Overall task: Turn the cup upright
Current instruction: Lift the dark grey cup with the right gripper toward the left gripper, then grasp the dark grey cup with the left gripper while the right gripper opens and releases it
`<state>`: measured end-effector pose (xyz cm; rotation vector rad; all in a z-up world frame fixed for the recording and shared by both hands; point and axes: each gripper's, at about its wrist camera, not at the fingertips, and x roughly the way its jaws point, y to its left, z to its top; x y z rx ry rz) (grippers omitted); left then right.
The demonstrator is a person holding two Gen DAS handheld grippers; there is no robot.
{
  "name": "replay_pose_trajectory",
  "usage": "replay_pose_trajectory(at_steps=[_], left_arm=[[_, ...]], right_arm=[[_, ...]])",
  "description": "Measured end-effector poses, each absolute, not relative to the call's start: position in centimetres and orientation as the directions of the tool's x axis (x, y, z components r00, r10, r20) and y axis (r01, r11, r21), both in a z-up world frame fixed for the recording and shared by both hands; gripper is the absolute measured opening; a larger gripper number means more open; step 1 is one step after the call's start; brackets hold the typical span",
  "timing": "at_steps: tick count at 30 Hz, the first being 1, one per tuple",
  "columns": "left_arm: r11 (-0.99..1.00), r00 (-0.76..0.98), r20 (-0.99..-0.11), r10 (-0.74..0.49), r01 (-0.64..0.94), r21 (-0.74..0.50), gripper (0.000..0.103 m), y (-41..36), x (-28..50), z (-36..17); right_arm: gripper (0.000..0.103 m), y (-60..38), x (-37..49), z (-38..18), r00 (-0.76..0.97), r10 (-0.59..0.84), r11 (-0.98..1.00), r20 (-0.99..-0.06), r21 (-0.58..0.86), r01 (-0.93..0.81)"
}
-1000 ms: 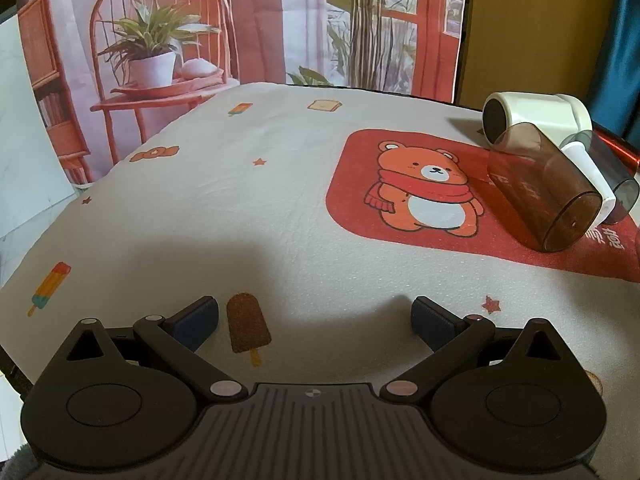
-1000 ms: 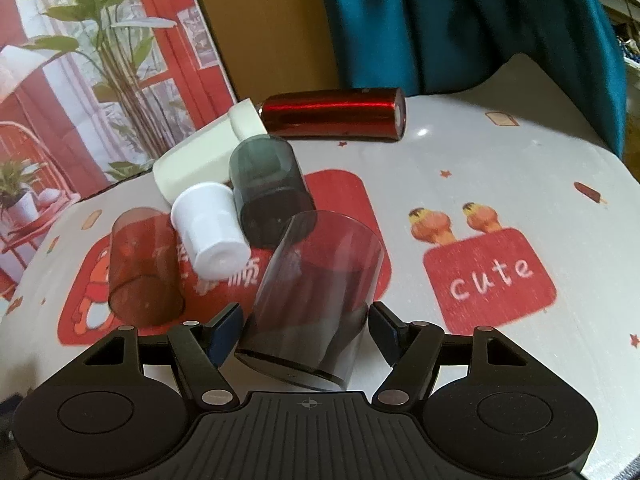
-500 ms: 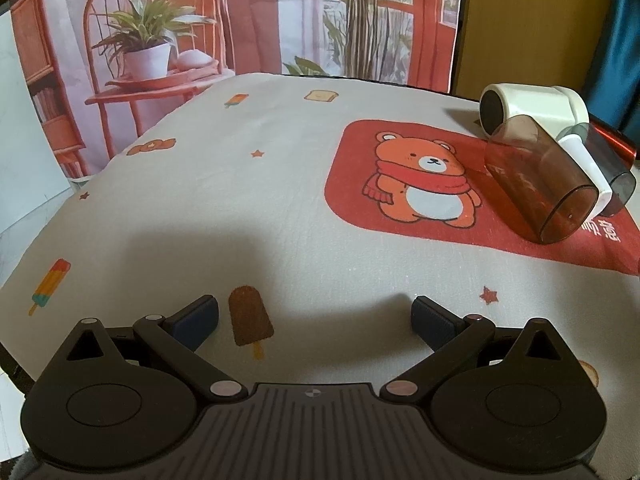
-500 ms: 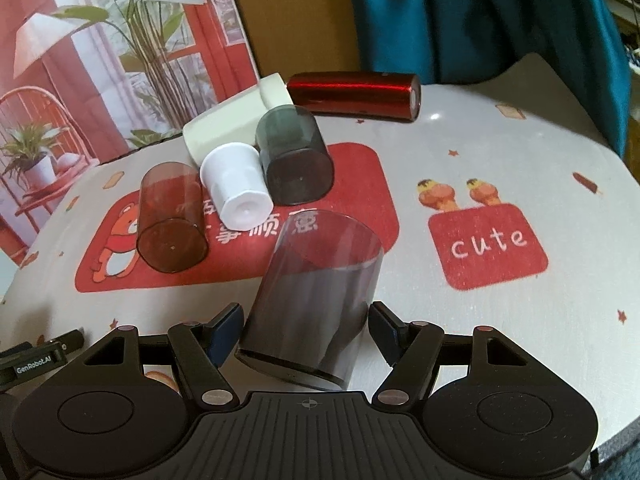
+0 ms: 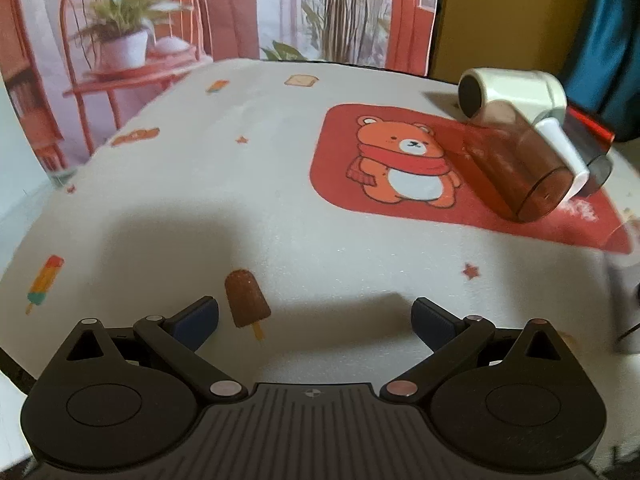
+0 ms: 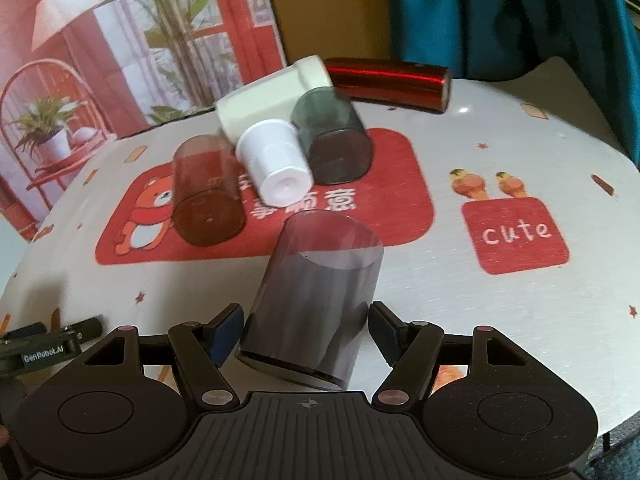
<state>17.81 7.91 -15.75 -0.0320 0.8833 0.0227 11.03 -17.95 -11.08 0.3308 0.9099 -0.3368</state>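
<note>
A smoky grey translucent cup [image 6: 316, 300] sits between the fingers of my right gripper [image 6: 306, 330], tilted, its closed base pointing away and its thick rim toward the camera. The pads [image 6: 228, 330] press its sides; the gripper is shut on it, above the tablecloth. Several other cups lie on their sides further back: a brown one [image 6: 206, 192], a white one [image 6: 276, 168], a dark grey one [image 6: 332, 138], a cream one [image 6: 268, 98]. My left gripper [image 5: 314, 318] is open and empty over the cloth; the brown cup [image 5: 516, 168] lies at its far right.
A red metallic cylinder [image 6: 388, 78] lies at the back. The table [image 5: 200, 200] has a white printed cloth with a red bear patch. A printed backdrop and a teal curtain stand behind. The left gripper's body [image 6: 36, 348] shows at the lower left of the right wrist view.
My right gripper has drawn back from the lying cups with the grey cup in it. The left gripper has shifted slightly; the table's cups have not moved.
</note>
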Motion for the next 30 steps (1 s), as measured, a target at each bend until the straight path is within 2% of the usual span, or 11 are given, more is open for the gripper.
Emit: replay_pose_trajectory(at_steps=[4, 8, 11, 19, 27, 30], left_arm=[[0.983, 0.656, -0.751, -0.073, -0.08, -0.166, 0.103, 10.2, 17.3, -13.5], [0.973, 0.698, -0.713, -0.074, -0.105, -0.204, 0.103, 11.8, 16.5, -11.1], [0.96, 0.728, -0.677, -0.109, -0.1, -0.262, 0.103, 13.2, 15.8, -9.8], [0.941, 0.719, -0.693, -0.047, -0.201, -0.272, 0.103, 16.0, 15.2, -9.0], [0.933, 0.708, -0.706, -0.03, -0.234, -0.274, 0.103, 16.7, 14.8, -8.6], [0.94, 0.711, -0.702, -0.035, -0.215, -0.264, 0.103, 15.9, 14.7, -8.3]], right_arm=[[0.065, -16.1, 12.2, -11.0, 0.561, -0.112, 0.925, -0.82, 0.12, 0.361], [0.065, -13.7, 14.2, -11.0, 0.557, -0.073, 0.956, -0.827, 0.102, 0.276], [0.065, -11.8, 16.0, -11.1, 0.556, -0.007, 0.965, -0.831, 0.14, 0.221], [0.065, -5.6, 20.7, -11.2, 0.553, 0.113, 0.984, -0.826, 0.169, 0.051], [0.067, -4.9, 20.3, -10.9, 0.552, 0.185, 0.973, -0.813, 0.23, 0.013], [0.079, -5.7, 19.4, -10.3, 0.568, 0.204, 0.969, -0.797, 0.248, 0.0]])
